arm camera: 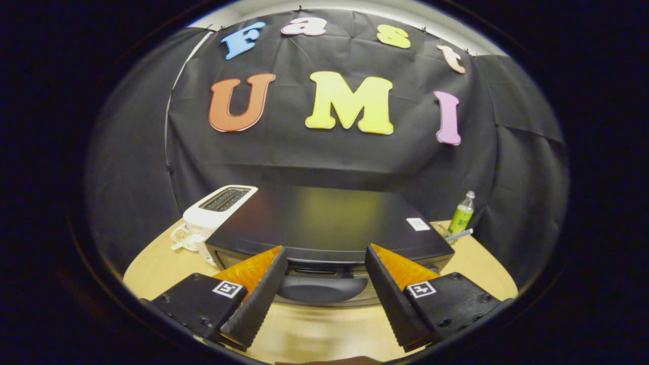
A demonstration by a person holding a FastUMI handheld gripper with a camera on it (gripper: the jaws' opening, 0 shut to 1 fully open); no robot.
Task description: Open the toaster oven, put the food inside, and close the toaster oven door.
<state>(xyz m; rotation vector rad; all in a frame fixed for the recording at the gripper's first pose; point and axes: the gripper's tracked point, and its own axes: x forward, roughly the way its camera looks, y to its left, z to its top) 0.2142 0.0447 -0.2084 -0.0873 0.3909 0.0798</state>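
My gripper [324, 253] sits low over the table [476, 263] with its two fingers spread wide apart, gripping nothing. Between the fingertips and just ahead of them I see the oven [324, 223], one only, dark and boxy, standing in the middle of the table. Its front faces me, and its long axis runs side to side across my view. The handle [322, 288] on the door is a dark curved bar, lying crosswise in the gap between my fingers, close to them but not touching as far as I can tell. The door looks closed, though I only see the top strip of it. A small white label [418, 223] sits on the oven top, toward its right rear corner.

One white toaster [215, 215] stands just beside the oven's left rear, slots up, touching or nearly touching it, can't say which. A small pale item [180, 237] lies on the table against the toaster's left side, too small to identify. One green bottle [461, 214] stands upright behind the oven's right corner, with a thin pen-like stick [459, 234] lying at its base. Black cloth [329, 157] hangs behind everything. Nothing stands between my fingers and the handle. Can't spot any food from here.
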